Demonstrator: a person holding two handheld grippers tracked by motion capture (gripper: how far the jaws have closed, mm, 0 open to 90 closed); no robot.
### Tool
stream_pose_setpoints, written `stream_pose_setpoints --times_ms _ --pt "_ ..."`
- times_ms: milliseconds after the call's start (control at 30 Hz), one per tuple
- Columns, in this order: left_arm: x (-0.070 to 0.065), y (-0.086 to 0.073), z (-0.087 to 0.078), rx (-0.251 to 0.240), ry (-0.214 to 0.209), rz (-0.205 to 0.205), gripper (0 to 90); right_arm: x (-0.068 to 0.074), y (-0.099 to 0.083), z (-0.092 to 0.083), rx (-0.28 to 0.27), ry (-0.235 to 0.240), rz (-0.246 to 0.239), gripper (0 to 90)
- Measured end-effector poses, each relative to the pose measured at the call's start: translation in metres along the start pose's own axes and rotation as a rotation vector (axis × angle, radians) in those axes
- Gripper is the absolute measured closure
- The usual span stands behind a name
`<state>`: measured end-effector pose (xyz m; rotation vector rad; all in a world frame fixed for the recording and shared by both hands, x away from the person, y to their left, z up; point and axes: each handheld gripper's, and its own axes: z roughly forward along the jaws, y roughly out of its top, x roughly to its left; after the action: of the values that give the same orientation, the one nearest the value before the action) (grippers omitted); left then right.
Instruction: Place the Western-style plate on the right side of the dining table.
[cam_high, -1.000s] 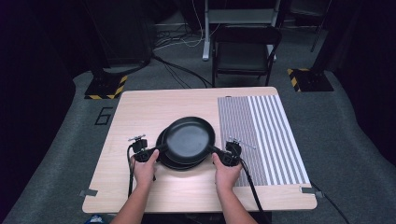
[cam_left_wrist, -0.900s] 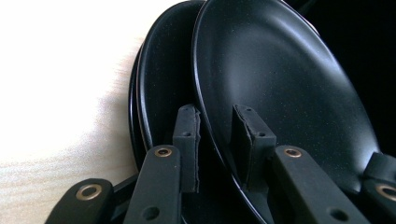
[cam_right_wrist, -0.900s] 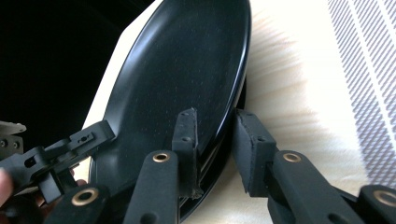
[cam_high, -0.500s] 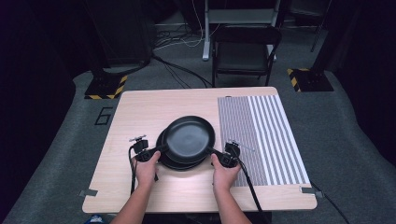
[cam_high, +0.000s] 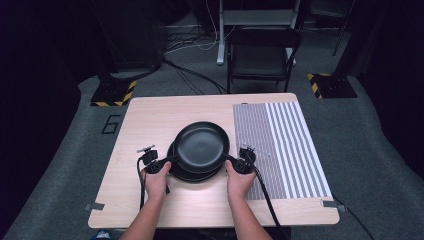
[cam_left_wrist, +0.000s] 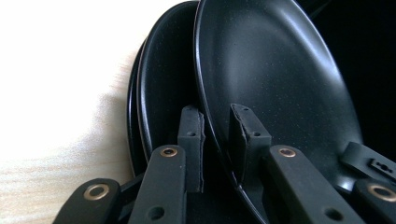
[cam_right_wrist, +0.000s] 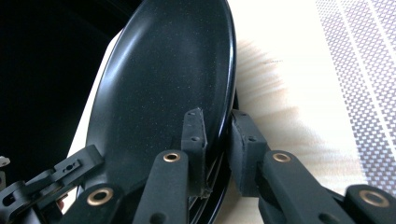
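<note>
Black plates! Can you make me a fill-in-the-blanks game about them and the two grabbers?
1. The top plate is held at its rim by ____ grippers at once.
2. The top plate and the stack under it are ____ in colour.
3. The left gripper has one jaw above the plate's rim and one ____ it.
4. To the right of the plates, the table has a ____ mat.

Missing words: two; black; below; striped
</note>
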<state>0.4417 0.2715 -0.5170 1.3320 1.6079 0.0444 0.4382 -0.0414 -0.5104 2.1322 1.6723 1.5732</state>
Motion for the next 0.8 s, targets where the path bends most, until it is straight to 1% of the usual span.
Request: stream_pose_setpoints --times_ms 67,133,200,267,300,367,400,500,633,800 --pt "0.0003 0.0002 0.0004 -0.005 -0.006 -0.011 75.5 -0.0010 0.0009 0.0017 -0.002 0.001 0.002 77.9" --pt "0.0010 0.0004 0.0001 -0.002 -0.007 -0.005 75.6 0.0006 0.0024 0.0025 0.003 -0.006 0.005 78.2" --pt "0.0015 -0.0004 0.0001 -0.010 -0.010 -0.006 75.8 0.0007 0.0027 0.0031 0.004 -0.013 -0.007 78.2" --pt "0.0008 -0.0019 0.0003 -0.028 -0.008 -0.015 76.1 0.0000 0.0023 0.0033 0.004 -0.009 -0.006 78.3" --pt "0.0009 -0.0024 0.0001 -0.029 -0.006 -0.008 76.1 -0.0002 0.0021 0.0033 0.002 -0.009 -0.008 78.3" --pt "0.0008 -0.0027 0.0002 -0.033 -0.006 -0.008 76.2 -0.0002 0.0021 0.0031 0.003 -0.003 0.000 78.4" --pt "0.0016 -0.0027 0.0003 -0.035 -0.014 -0.014 76.3 -0.0009 0.0025 0.0031 0.005 -0.002 -0.001 78.4" --pt "0.0021 -0.0024 0.0003 -0.035 -0.018 -0.021 76.7 -0.0024 0.0032 0.0032 0.007 0.009 0.004 78.4" --pt "0.0026 -0.0019 0.0002 -0.031 -0.019 -0.015 76.7 -0.0017 0.0029 0.0030 0.008 0.002 -0.004 78.4" --pt "0.0020 -0.0024 0.0006 -0.023 -0.029 -0.008 76.7 -0.0010 0.0026 0.0002 -0.015 -0.002 -0.032 78.6"
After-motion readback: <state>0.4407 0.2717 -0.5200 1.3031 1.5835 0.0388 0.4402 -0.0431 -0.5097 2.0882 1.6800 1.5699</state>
